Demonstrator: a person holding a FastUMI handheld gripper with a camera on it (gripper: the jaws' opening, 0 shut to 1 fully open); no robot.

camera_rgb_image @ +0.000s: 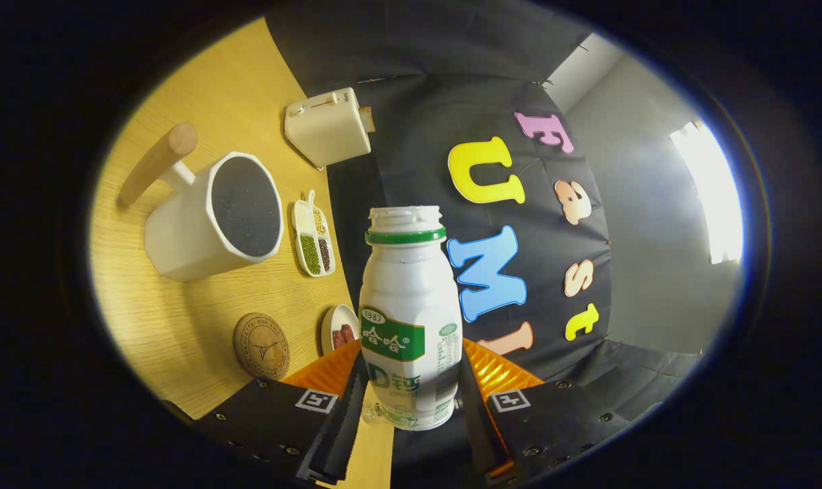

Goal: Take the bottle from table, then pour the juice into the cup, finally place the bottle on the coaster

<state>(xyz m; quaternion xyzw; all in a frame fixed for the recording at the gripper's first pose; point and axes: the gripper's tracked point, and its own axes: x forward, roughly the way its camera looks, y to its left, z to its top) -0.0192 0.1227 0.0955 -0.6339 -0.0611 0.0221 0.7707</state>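
Farthest left on the bench [200, 81] stands the cup [214, 217], a white mug with a wooden handle [158, 163] — its dark mouth faces the camera because the whole view is rolled over. Below it, nearer the tool, lies the round wooden coaster [261, 345], bare. Just right of the cup sits a small divided dish [314, 239] of beans and seeds, beyond that a white toaster [328, 127], and beside the coaster a little saucer [337, 329] with something red in it.

Next comes the bottle [409, 319], white with a green band under its uncapped neck. It is clamped in the tool [411, 401], one finger pressed to each side of its lower body, and it looks lifted clear of the bench, its mouth well apart from the cup. By the roll of the scene I judge that the tilt toward the pour is under way, though no juice is visible leaving the neck.

The risks, as I read them:
- The mouth is to the right of the cup, roughly over the dish — tip further before moving across and juice would land on the beans or the bench.
- The grip is low on a smooth body; a fast tilt could let the bottle pivot or slip between the fingers.
- The coaster sits close to the saucer, so a careless set-down could knock it.
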